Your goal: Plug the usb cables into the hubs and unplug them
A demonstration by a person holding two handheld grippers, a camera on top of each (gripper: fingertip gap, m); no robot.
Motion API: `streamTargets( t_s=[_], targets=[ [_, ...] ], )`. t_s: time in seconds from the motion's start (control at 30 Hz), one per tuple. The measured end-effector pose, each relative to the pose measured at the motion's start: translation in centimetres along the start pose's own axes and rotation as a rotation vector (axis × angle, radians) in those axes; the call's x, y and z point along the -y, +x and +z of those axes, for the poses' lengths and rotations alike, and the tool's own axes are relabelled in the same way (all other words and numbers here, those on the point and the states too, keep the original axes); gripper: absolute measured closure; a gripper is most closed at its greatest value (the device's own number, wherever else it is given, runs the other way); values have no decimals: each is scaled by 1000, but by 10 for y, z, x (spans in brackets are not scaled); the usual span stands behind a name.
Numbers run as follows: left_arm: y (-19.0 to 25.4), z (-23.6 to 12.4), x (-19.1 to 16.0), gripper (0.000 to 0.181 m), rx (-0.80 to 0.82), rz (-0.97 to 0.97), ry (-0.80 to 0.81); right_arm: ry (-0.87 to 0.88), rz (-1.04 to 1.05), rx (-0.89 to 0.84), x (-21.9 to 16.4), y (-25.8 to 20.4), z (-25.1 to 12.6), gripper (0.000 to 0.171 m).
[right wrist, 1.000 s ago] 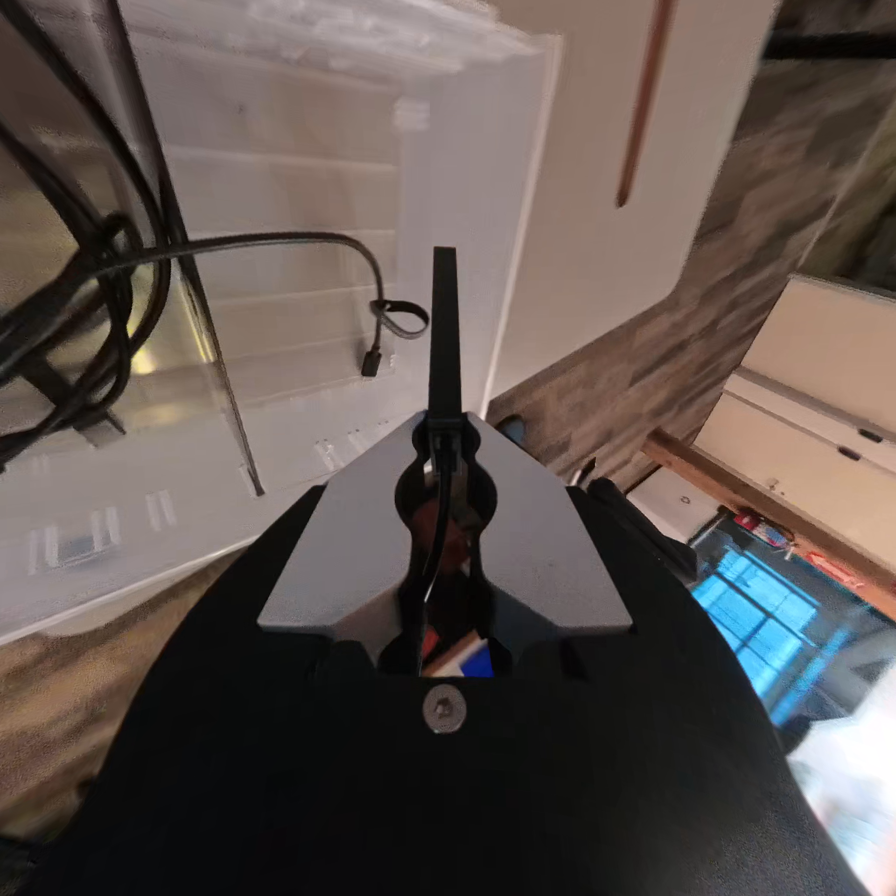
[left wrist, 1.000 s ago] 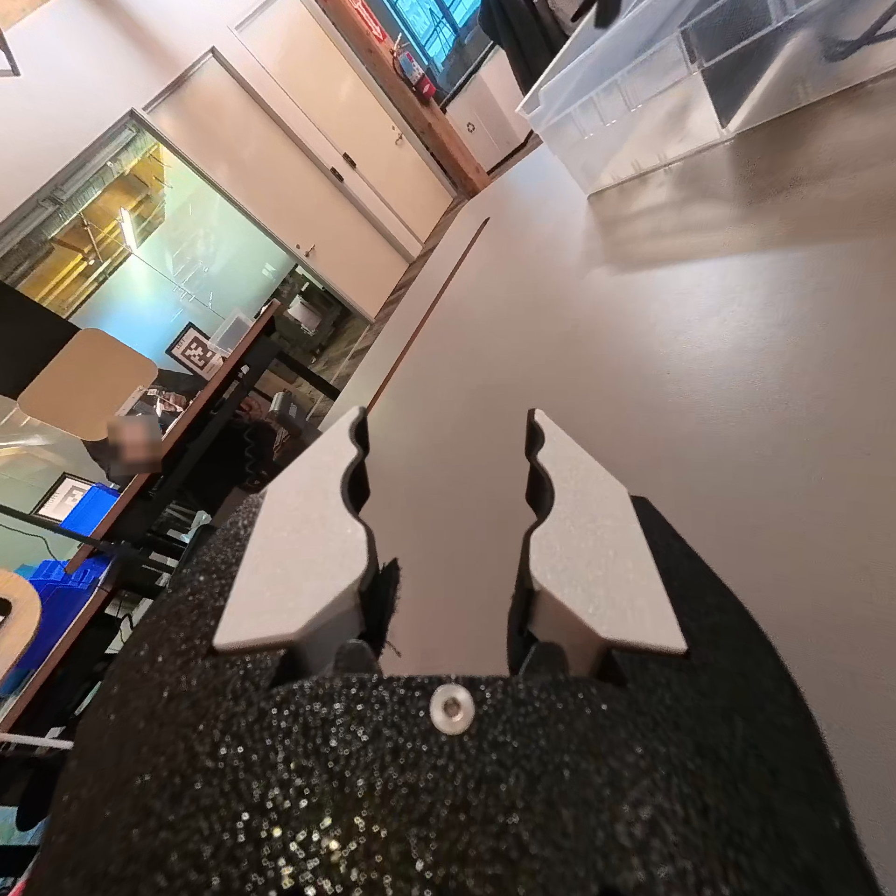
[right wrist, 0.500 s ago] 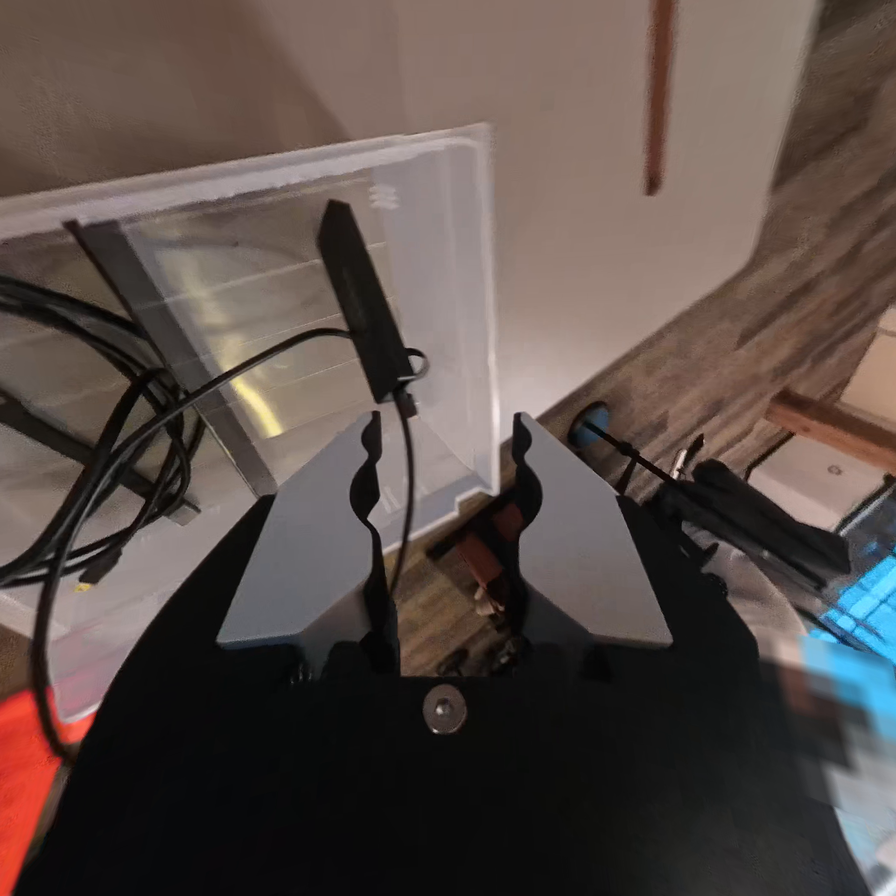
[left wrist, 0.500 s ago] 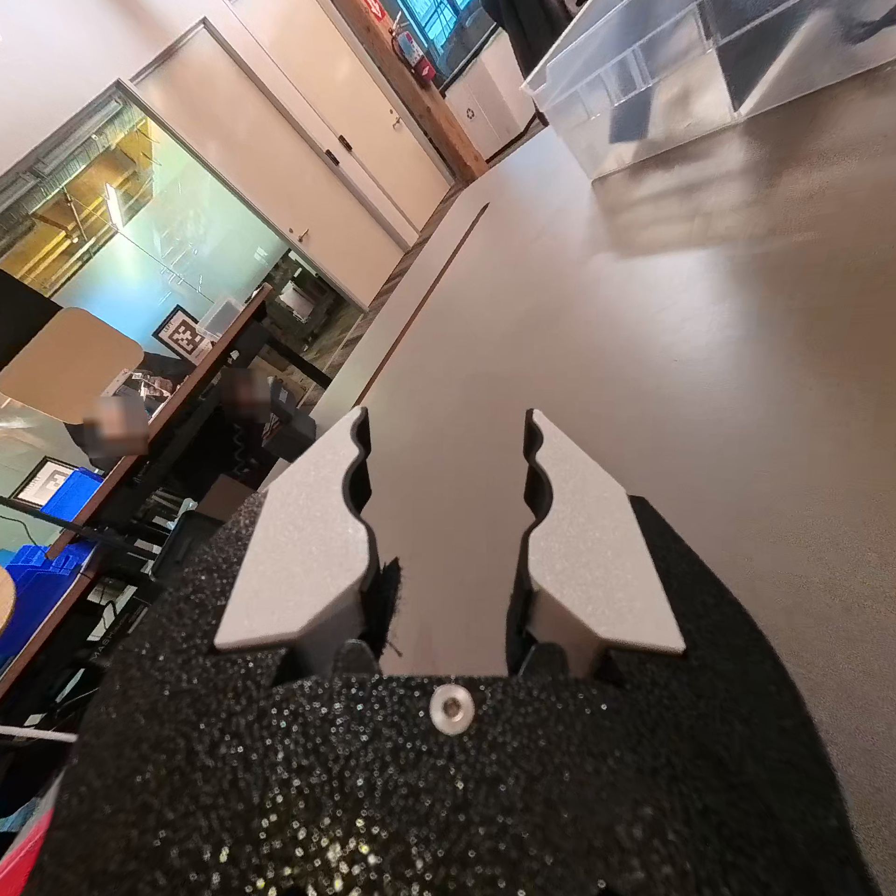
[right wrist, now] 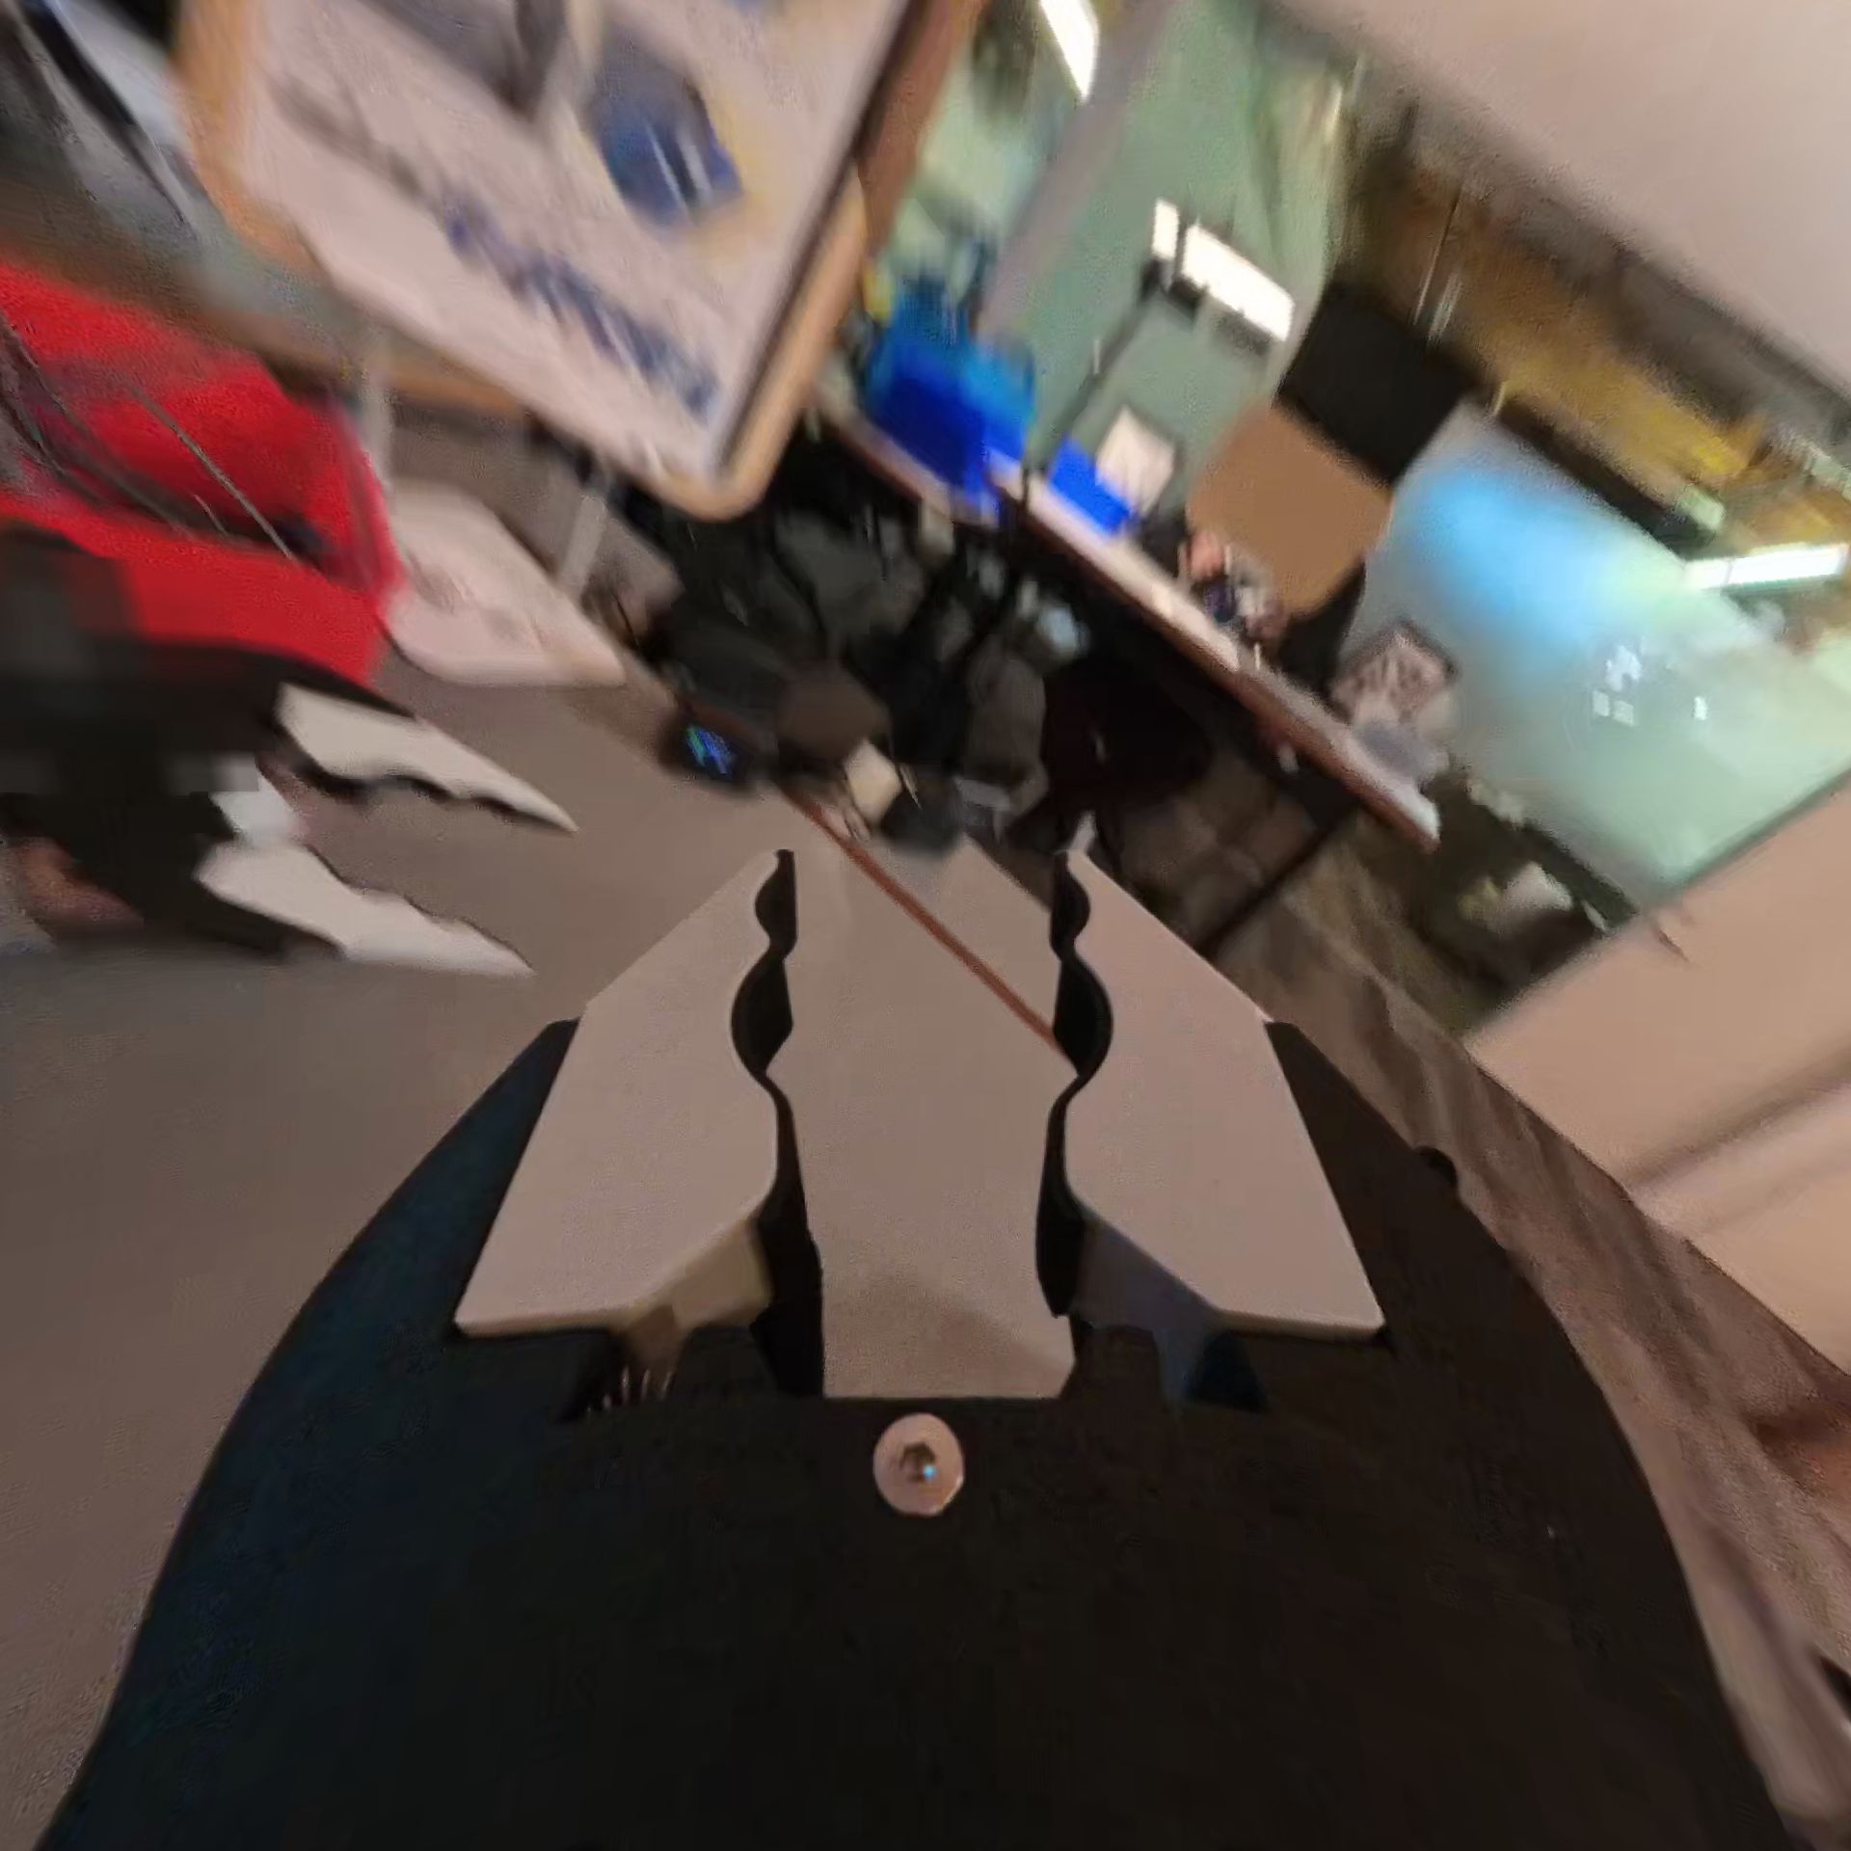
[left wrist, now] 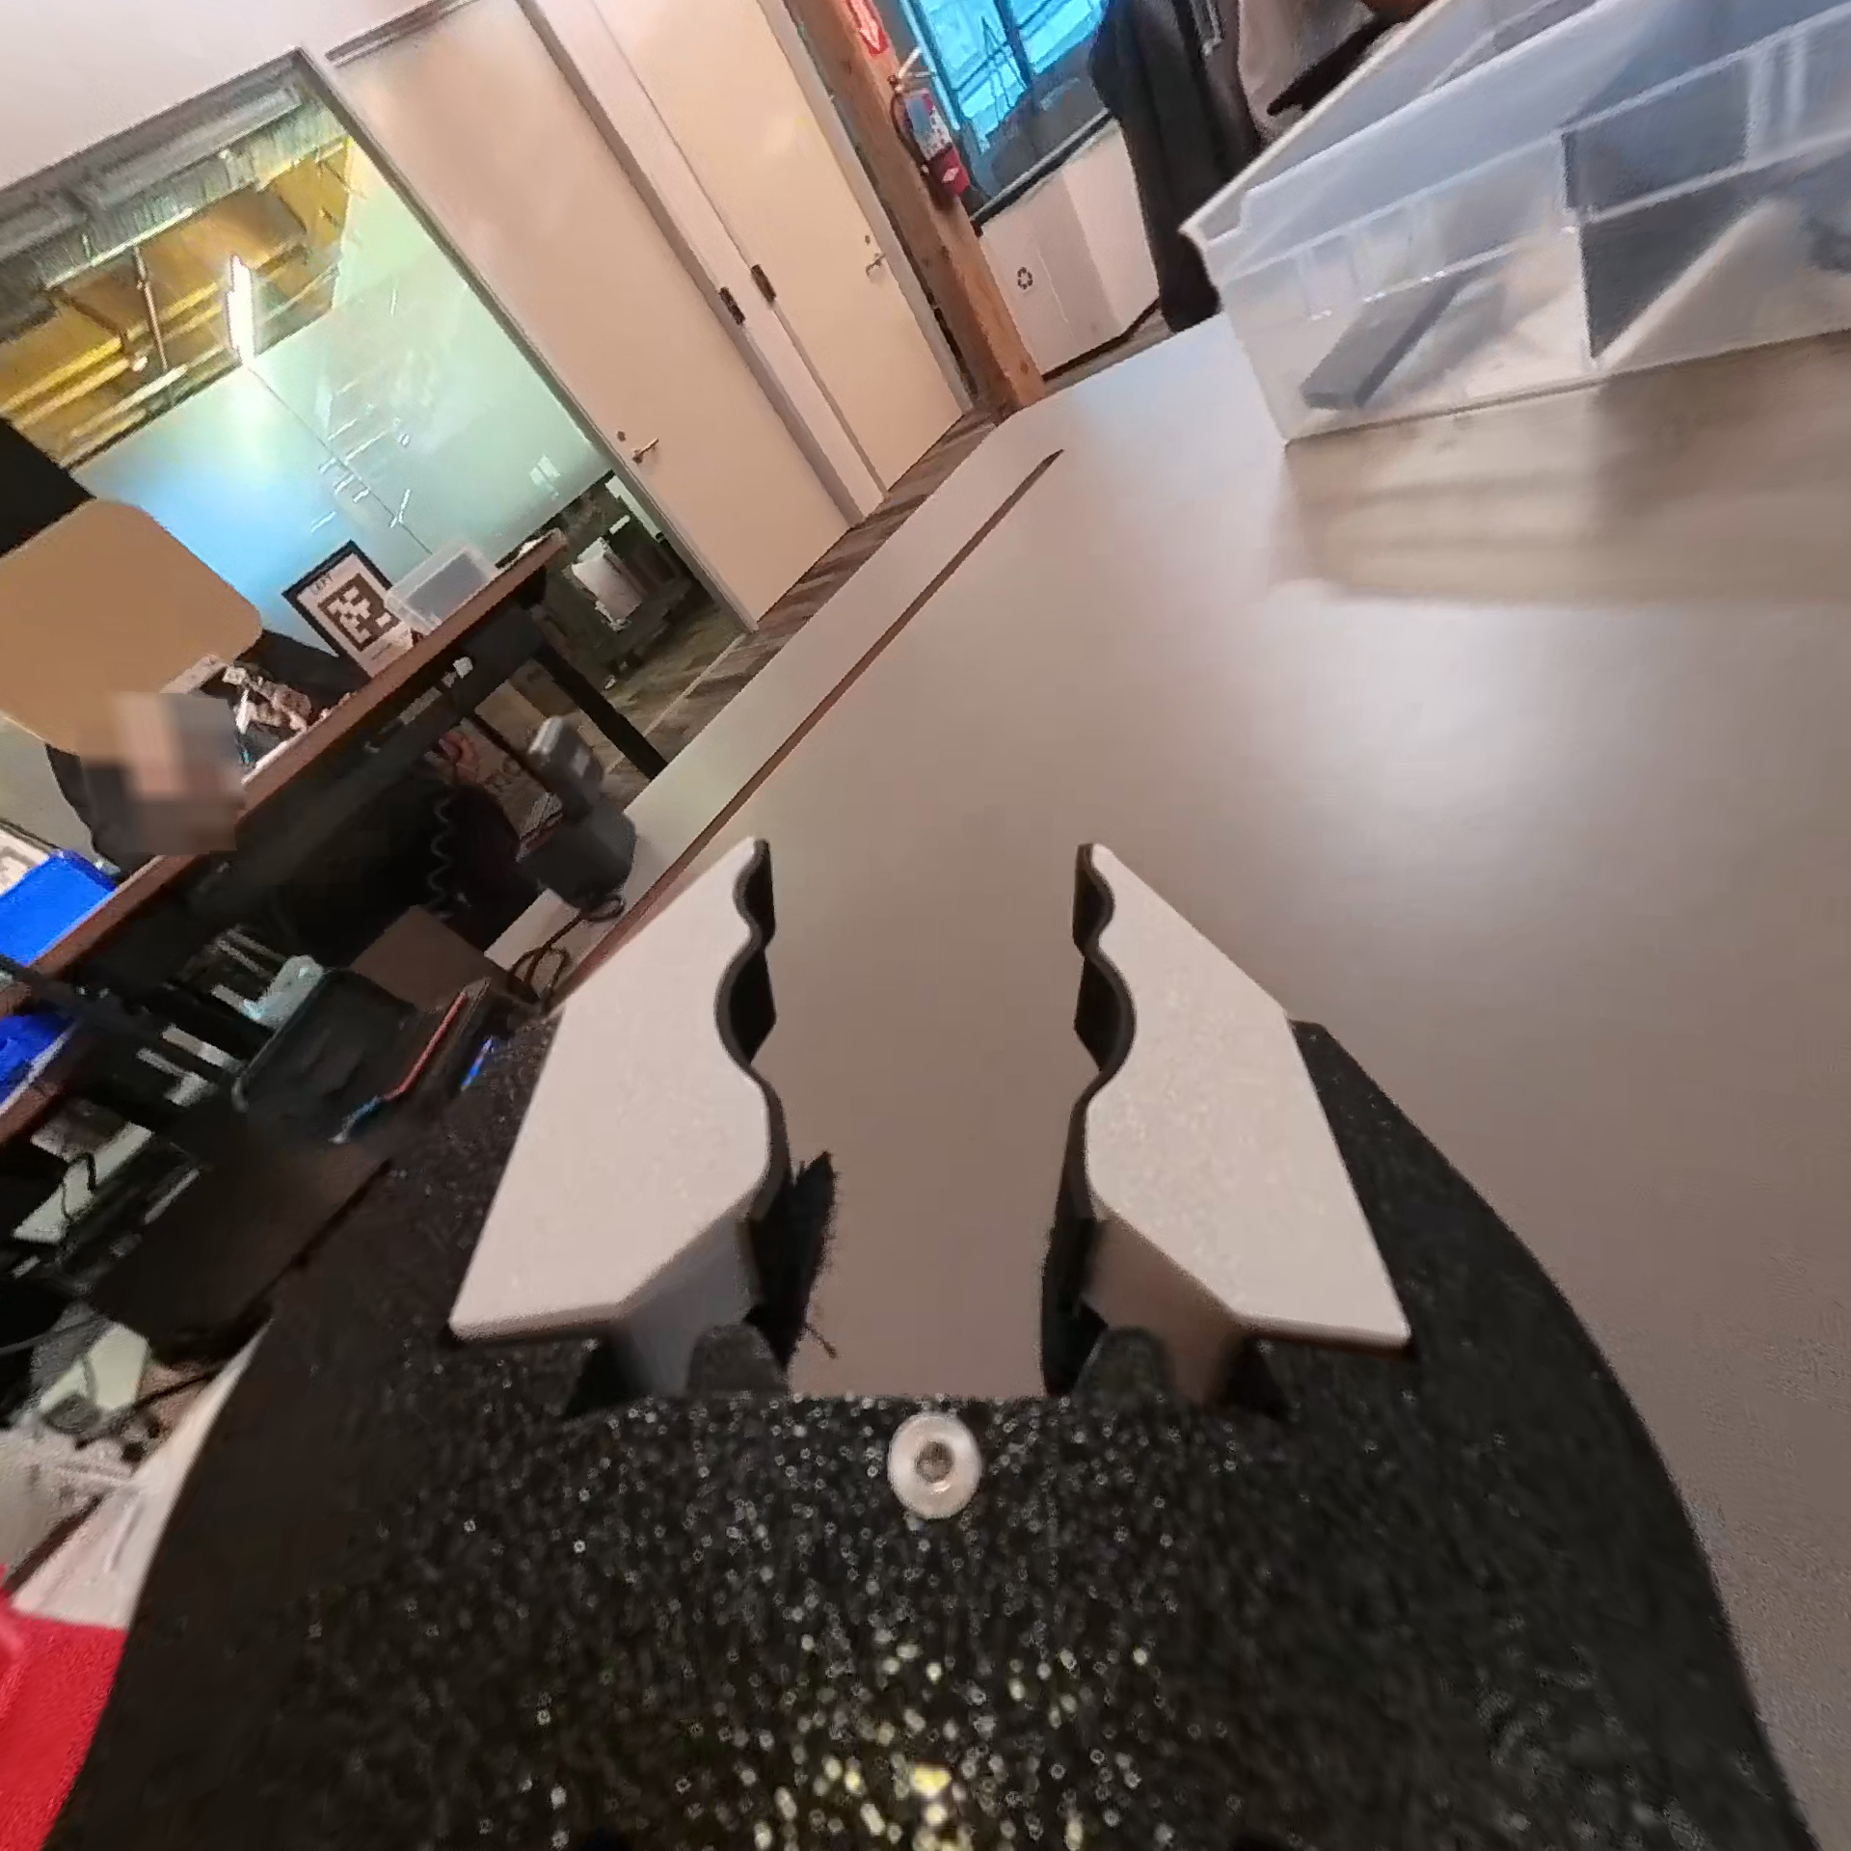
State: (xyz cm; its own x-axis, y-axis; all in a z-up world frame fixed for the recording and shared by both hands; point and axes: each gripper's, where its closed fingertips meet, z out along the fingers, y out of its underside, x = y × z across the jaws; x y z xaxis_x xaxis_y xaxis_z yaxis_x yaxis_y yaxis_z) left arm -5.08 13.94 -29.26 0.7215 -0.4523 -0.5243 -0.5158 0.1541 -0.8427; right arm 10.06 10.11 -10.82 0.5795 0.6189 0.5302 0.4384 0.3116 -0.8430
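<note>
Your left tongs gape wide and empty over bare grey table, nothing between them and the clear plastic bin far ahead to their right, where a dark flat bar, perhaps a hub, lies in one compartment. Your right tongs also stand wide and empty over the table; that view is blurred, with the left tongs off to their left and no cable visible.

Both grippers: grey wavy-edged fingers on black bodies, each with a silver screw.

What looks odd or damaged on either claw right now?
A frayed tuft of black fabric sticks out at the base of the left claw's left grey finger. The right claw looks intact, though its view is motion-blurred.
</note>
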Motion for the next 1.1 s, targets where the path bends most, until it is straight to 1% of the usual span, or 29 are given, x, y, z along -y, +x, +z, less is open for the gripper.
streamTargets(
  t_s=[0.03,0.07,0.1,0.13,0.17,0.2,0.27,0.33,0.4,0.43,0.5,0.53,0.6,0.67,0.7,0.73,0.8,0.83,0.87,0.97,1.0,1.03,1.1],
  targets=[
    [-5,-1,-1,123,14,-24,1,105,39,-12,5,-20,9,129],
    [-11,-3,0,122,29,-48,9,187,70,-20,3,-38,22,129],
    [-15,-5,2,122,39,-72,25,229,104,-19,-7,-53,39,128],
    [-18,-7,4,122,46,-97,46,227,149,-26,-22,-62,59,122],
    [-21,-10,6,121,54,-120,64,213,203,-34,-35,-68,79,117],
    [-24,-11,7,121,63,-138,74,217,249,-33,-44,-72,97,115],
    [-31,-13,6,120,90,-159,79,252,313,-77,-58,-66,127,116],
    [-36,-15,4,120,110,-173,78,272,325,-119,-75,-58,151,117],
    [-37,-16,5,122,106,-196,81,289,266,-154,-94,-59,166,120],
    [-37,-17,8,122,104,-200,87,287,233,-120,-100,-66,171,124],
    [-49,-25,19,108,172,-197,115,252,253,-71,-106,-72,173,124],
    [-56,-32,26,108,213,-200,122,276,269,-61,-104,-72,170,124],
    [-78,-54,39,115,293,-257,88,316,288,-62,-101,-70,166,124],
    [-104,-86,47,124,353,-359,33,299,286,-61,-103,-71,169,125],
    [-119,-104,44,133,382,-398,-14,285,282,-56,-105,-73,171,125],
    [-137,-122,35,137,411,-438,-94,279,276,-50,-105,-75,173,126],
    [-167,-152,-7,135,428,-559,-361,285,264,-32,-103,-79,175,127],
    [-176,-162,-26,145,399,-615,-472,288,262,-21,-102,-81,175,127],
    [-183,-169,-44,148,368,-673,-566,294,260,-13,-100,-83,176,127],
    [-176,-191,-103,154,259,-857,-924,297,257,6,-99,-87,176,127],
    [-169,-194,-115,156,224,-909,-999,301,259,8,-98,-88,175,127],
    [-163,-195,-125,153,196,-944,-1054,303,264,9,-98,-87,175,127],
    [-152,-206,-144,135,192,-984,-1211,308,277,10,-98,-86,174,127]
  ],
)
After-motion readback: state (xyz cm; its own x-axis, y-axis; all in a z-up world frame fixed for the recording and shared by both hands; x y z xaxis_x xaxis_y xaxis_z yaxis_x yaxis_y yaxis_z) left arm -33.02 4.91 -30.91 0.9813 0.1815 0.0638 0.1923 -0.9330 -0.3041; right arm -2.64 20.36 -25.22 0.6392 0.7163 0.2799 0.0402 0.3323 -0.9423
